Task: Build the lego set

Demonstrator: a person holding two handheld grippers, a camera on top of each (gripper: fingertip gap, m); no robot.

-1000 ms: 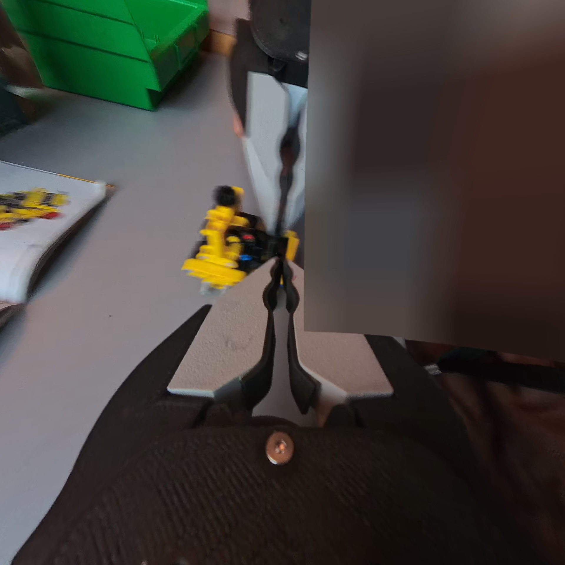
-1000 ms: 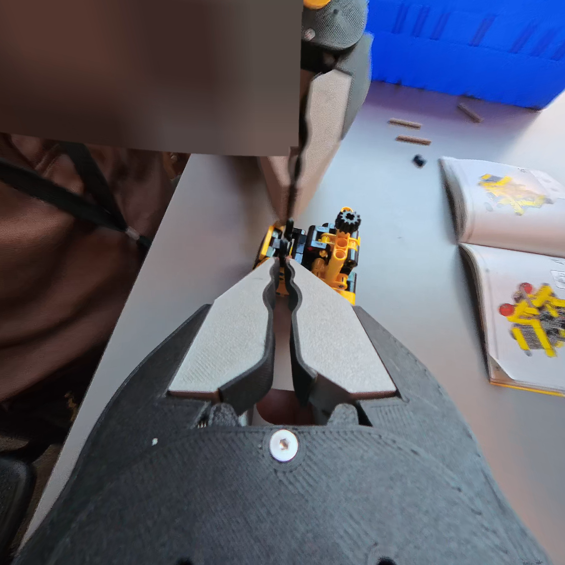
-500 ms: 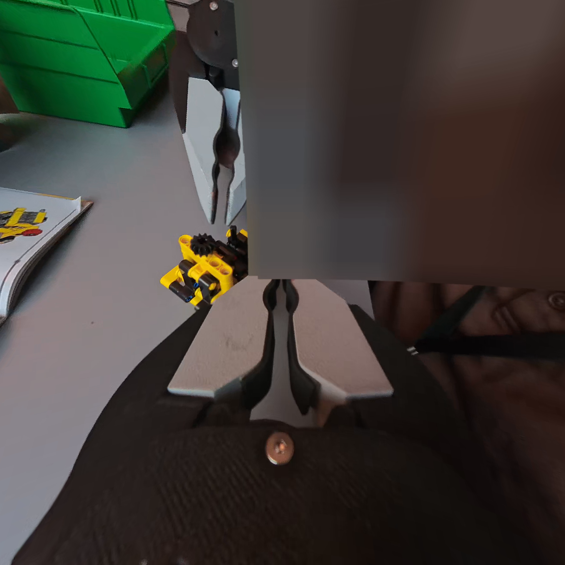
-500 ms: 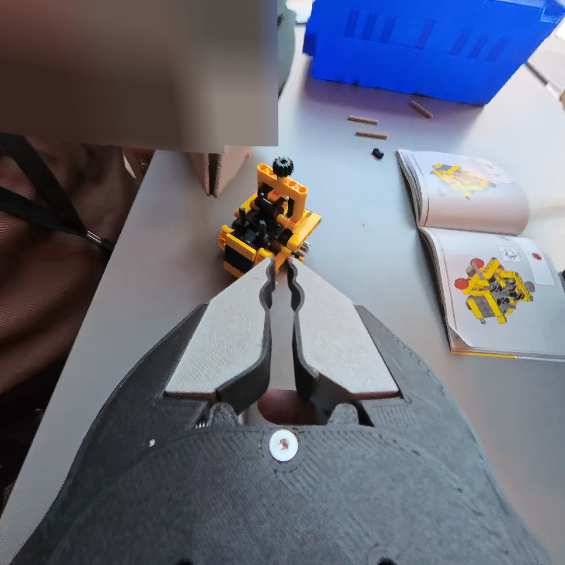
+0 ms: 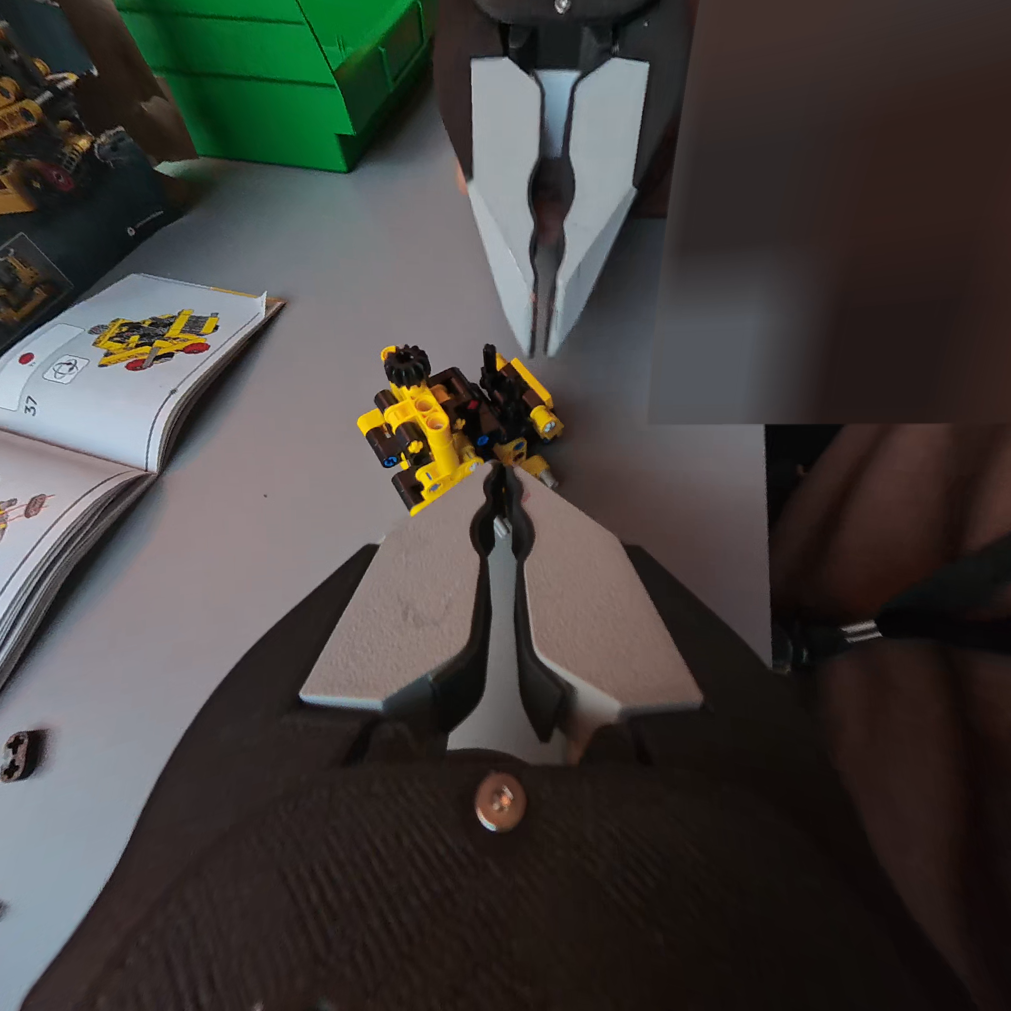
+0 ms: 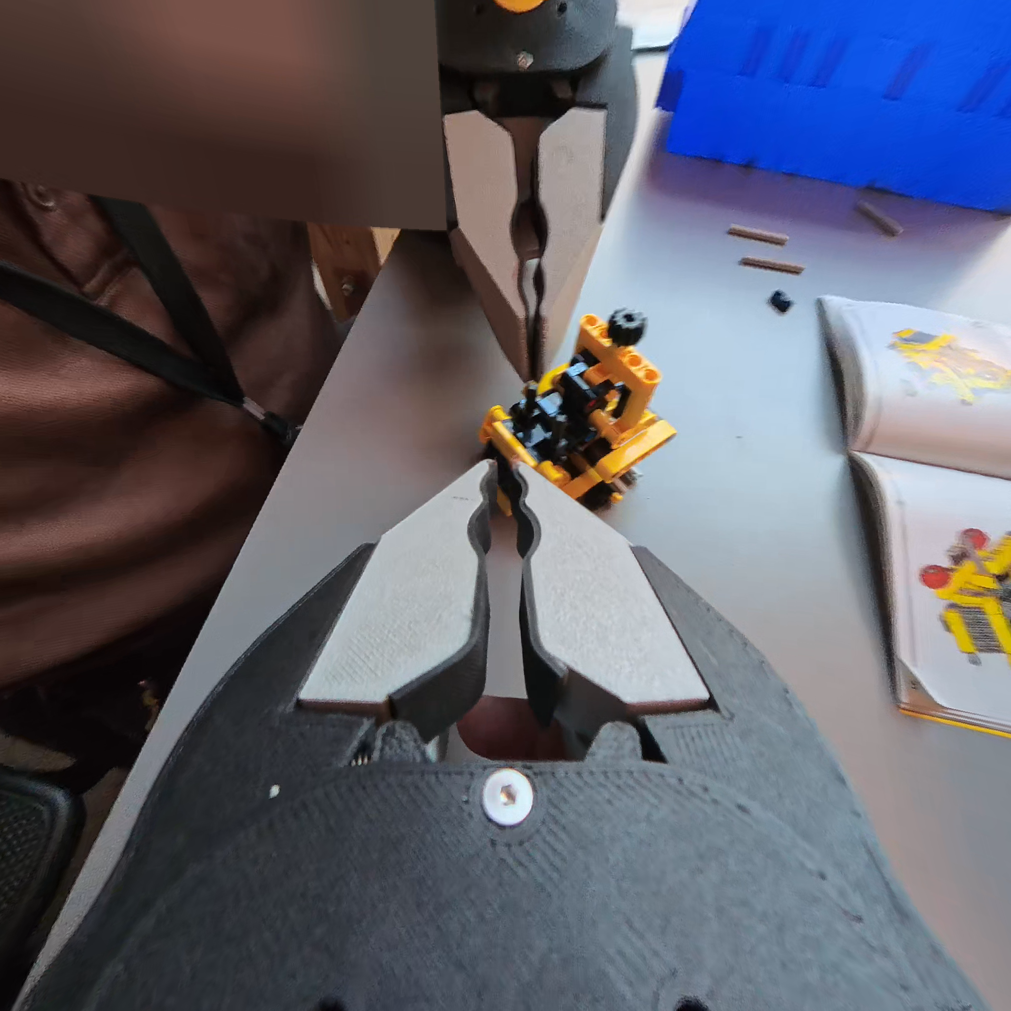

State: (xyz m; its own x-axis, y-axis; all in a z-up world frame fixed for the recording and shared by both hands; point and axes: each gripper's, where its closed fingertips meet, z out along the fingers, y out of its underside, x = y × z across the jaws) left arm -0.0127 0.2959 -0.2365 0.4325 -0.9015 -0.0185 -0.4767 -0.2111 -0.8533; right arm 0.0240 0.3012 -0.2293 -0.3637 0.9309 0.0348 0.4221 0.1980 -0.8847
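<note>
The yellow and black lego model [image 5: 459,426] stands on the grey table [image 5: 273,547], a black gear on top of its yellow frame. It also shows in the right wrist view [image 6: 580,426]. My left gripper [image 5: 503,473] is shut, its tips right against the model's near yellow edge. My right gripper [image 6: 503,468] is shut, its tips at the model's opposite end. The two grippers face each other across the model: the right one [image 5: 539,350] shows in the left wrist view and the left one [image 6: 533,372] in the right wrist view. Whether either tip pinches a part is hidden.
An open instruction booklet [image 5: 109,383] [image 6: 930,437] lies beside the model. A green bin [image 5: 273,82] and the set's box [image 5: 54,137] stand behind it. A blue bin [image 6: 848,82], brown axles [image 6: 757,235] and a small black piece [image 6: 779,301] lie farther off. A dark connector [image 5: 22,754] lies apart. A person in brown [image 6: 109,437] sits at the table edge. The left gripper's tips are roughly 5 cm from the right gripper's. My left gripper's tips are some 20 cm from the dark connector [image 5: 22,754]. The right camera catches it too, in the right wrist view [image 6: 779,298].
A second ago both grippers met at the model. Half a second ago it stood alone on the table with both grippers drawn back. Now both tips are at its ends again.
</note>
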